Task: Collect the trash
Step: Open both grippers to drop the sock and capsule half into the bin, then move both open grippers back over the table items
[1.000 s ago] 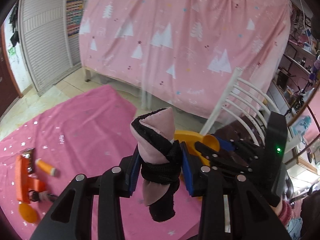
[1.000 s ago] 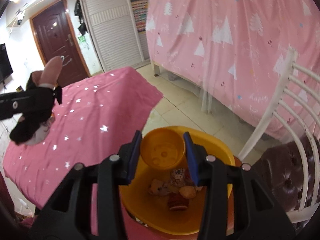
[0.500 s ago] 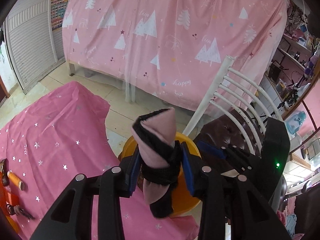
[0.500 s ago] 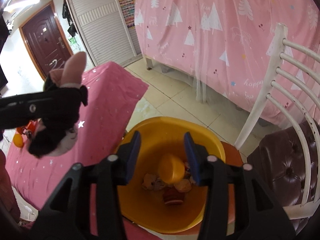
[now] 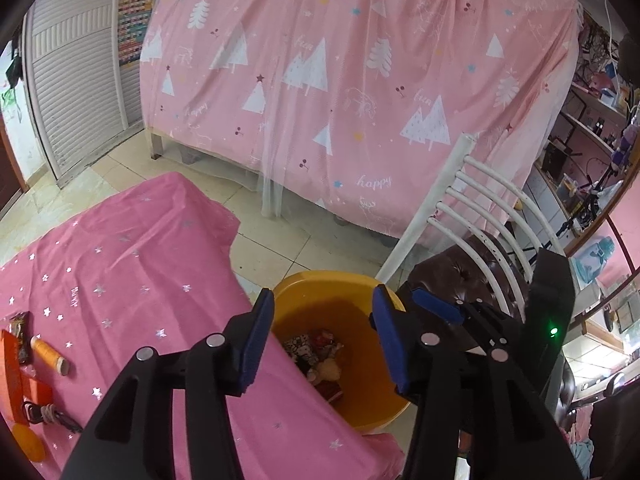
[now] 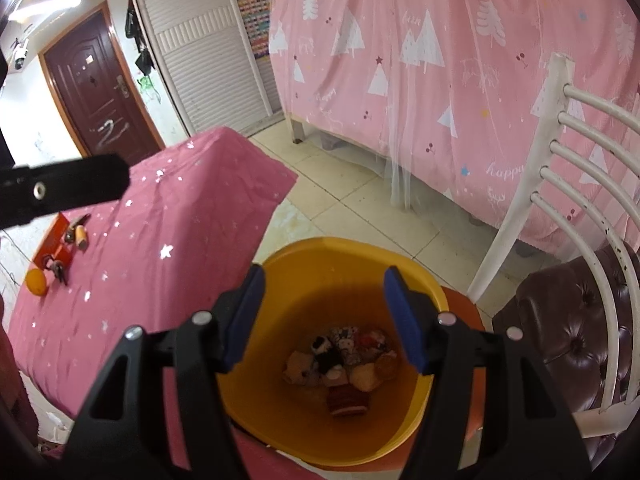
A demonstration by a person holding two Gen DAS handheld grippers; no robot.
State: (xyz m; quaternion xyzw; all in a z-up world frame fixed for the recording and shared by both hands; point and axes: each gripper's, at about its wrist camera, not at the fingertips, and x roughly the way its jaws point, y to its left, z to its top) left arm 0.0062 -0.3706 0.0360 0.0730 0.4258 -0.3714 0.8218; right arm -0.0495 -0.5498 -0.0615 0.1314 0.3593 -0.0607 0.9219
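Note:
A yellow bucket (image 6: 400, 272) stands on the floor beside the pink-clothed table (image 6: 160, 216); it also shows in the left wrist view (image 5: 360, 288). Several soft toys and scraps (image 6: 340, 360) lie at its bottom, among them a black and pink plush. My right gripper (image 6: 324, 316) is open and empty above the bucket. My left gripper (image 5: 322, 340) is open and empty above the bucket's near rim. Part of the left gripper's finger (image 6: 64, 190) shows at the left of the right wrist view.
On the table lie an orange spool (image 5: 48, 354), an orange flat object with keys (image 5: 24, 392), a dark wrapper (image 5: 20, 332) and an orange ball (image 6: 36, 280). A white-backed chair with a brown seat (image 6: 576, 312) stands right of the bucket. A pink curtained bed (image 5: 360, 80) is behind.
My left gripper opened and let the black and pink plush fall into the bucket. My right gripper let go of the orange cup earlier and has opened wider; both sit over the bucket.

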